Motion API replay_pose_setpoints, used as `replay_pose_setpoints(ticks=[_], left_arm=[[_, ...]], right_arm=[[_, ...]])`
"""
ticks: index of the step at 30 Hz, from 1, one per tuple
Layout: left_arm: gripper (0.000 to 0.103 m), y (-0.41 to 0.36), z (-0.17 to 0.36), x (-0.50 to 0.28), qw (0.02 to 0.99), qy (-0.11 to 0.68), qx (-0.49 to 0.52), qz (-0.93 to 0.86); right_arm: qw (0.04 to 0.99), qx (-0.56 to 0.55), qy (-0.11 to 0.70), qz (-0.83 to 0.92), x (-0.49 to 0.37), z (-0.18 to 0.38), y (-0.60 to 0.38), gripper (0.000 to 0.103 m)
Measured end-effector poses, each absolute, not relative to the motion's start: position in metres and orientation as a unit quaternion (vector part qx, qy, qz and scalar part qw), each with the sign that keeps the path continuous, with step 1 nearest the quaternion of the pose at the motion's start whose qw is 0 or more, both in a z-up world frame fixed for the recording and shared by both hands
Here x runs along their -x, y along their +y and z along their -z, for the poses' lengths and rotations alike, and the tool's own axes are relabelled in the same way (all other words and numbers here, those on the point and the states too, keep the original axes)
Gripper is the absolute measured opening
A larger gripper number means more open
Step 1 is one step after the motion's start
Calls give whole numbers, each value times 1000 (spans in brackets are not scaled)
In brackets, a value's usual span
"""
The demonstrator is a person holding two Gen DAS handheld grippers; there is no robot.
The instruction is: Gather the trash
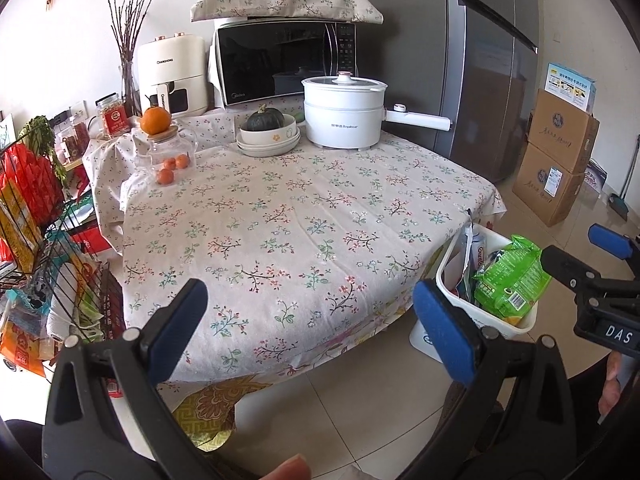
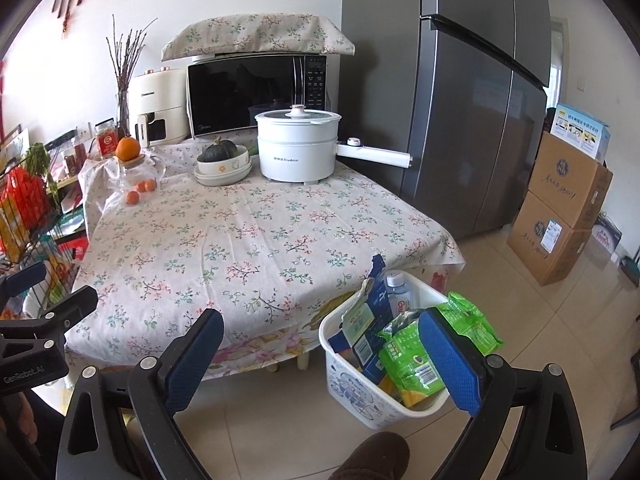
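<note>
A white trash bin (image 2: pixel 352 384) stands on the floor at the table's right front corner. It holds a green snack bag (image 2: pixel 404 360), a blue carton (image 2: pixel 374 320), a plastic bottle (image 2: pixel 398 290) and other wrappers. It also shows in the left wrist view (image 1: pixel 448 276) with the green bag (image 1: pixel 508 280). My left gripper (image 1: pixel 312 320) is open and empty over the table's front edge. My right gripper (image 2: pixel 320 356) is open and empty, its right finger above the bin. The right gripper also shows in the left wrist view (image 1: pixel 576 260).
The floral-cloth table (image 1: pixel 280 220) carries a white electric pot (image 1: pixel 344 114), stacked bowls with a squash (image 1: pixel 268 136), a glass jar with oranges (image 1: pixel 168 156), a microwave (image 1: pixel 284 60) and an air fryer (image 1: pixel 172 76). A wire rack (image 1: pixel 36 220) stands left; fridge (image 2: pixel 472 120) and cardboard boxes (image 2: pixel 560 208) right.
</note>
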State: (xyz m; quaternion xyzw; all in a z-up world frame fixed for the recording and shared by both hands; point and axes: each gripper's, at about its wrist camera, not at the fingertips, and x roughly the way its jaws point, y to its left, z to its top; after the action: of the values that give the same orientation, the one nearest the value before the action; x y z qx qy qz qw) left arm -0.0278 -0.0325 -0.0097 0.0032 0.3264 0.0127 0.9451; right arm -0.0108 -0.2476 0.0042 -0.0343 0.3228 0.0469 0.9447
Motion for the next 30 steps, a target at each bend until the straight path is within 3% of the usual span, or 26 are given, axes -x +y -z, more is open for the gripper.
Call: replay_pose_setpoints(ticks=[30], left_arm=[[102, -37, 7, 29, 947, 320, -7, -9]], right_arm=[[946, 27, 320, -44, 12, -5, -253, 100]])
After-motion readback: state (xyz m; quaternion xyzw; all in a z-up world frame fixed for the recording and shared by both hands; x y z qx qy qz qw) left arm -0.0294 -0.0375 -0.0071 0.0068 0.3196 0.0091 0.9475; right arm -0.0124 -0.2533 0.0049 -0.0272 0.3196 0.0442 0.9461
